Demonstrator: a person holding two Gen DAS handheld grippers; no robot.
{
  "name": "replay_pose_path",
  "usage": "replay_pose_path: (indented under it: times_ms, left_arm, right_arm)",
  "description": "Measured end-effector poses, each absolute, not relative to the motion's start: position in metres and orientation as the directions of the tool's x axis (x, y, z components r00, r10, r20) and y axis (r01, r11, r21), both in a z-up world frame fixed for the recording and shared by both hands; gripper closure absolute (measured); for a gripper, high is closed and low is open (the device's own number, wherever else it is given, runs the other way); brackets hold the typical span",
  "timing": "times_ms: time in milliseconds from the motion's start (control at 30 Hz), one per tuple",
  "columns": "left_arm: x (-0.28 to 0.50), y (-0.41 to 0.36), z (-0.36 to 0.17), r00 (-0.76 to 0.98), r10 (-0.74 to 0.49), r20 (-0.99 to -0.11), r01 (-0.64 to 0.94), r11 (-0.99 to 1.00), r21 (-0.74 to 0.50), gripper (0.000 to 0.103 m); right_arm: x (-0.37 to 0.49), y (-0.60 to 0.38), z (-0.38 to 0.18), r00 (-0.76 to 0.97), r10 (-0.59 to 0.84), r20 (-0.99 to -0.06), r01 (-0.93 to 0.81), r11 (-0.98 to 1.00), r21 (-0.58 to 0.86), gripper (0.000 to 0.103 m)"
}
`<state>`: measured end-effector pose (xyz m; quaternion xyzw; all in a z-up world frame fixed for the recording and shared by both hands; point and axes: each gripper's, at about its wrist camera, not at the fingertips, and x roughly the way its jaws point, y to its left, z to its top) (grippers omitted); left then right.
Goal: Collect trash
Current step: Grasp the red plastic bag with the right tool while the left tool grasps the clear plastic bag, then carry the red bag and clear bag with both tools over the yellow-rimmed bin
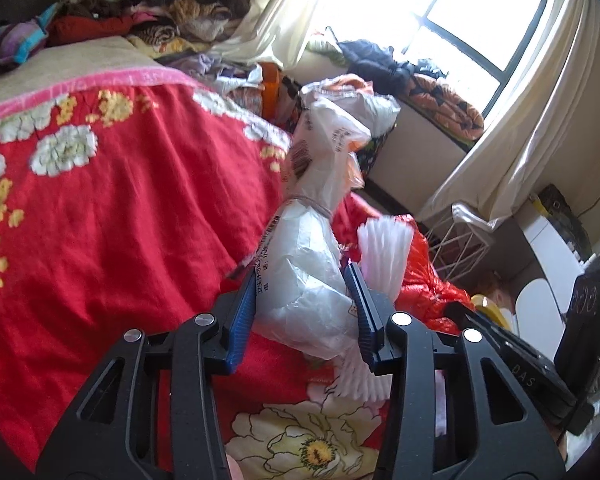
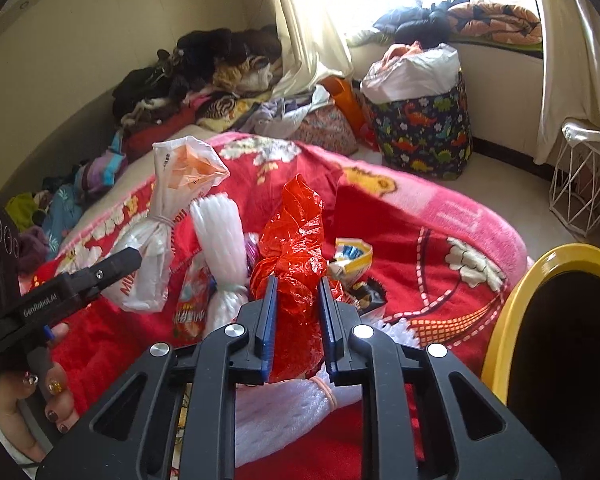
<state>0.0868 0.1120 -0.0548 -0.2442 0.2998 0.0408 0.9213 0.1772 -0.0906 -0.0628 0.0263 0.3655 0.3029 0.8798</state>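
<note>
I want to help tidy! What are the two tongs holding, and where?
Left tongs squeeze the white bag at its bulging lower part, below the tie. Right tongs pinch the red bag around its middle.

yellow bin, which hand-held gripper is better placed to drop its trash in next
Right. The right hand-held gripper grips the red plastic bag, with the yellow bin beside it. The left hand-held gripper, gripping the white plastic bag, is farther away.

Open red blanket lies left of the white bag; rightward, foam netting and snack wrappers crowd in (yellow bin beyond).
</note>
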Motion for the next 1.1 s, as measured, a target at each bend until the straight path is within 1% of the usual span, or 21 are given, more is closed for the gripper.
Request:
replay_pose_path:
  times_ms: [267, 500, 733, 1100]
  left_arm:
    - [0.083, 0.106, -0.032, 0.845, -0.071, -0.530, -0.191, 0.886, -0.423, 0.072]
    - [0.085, 0.094, -0.023, 0.851, -0.109, -0.514, -0.166, 0.872, -0.460, 0.076]
    - [0.087, 0.074, -0.005, 0.870, -0.122, -0.477, -0.123, 0.884, -0.451, 0.077]
    - [0.100, 0.028, -0.001, 0.853, -0.190, -0.487, -0.037, 0.907, -0.419, 0.077]
  right_arm:
    - [0.173, -0.114, -0.042, 0.590, 0.564, -0.578, -0.499, 0.817, 0.288, 0.085]
    - [0.168, -0.139, -0.029, 0.618, 0.564, -0.548, -0.474, 0.823, 0.313, 0.085]
    - [0.165, -0.163, -0.023, 0.642, 0.557, -0.527, -0.451, 0.830, 0.328, 0.085]
    - [0.159, -0.209, -0.018, 0.690, 0.521, -0.503, -0.377, 0.851, 0.365, 0.085]
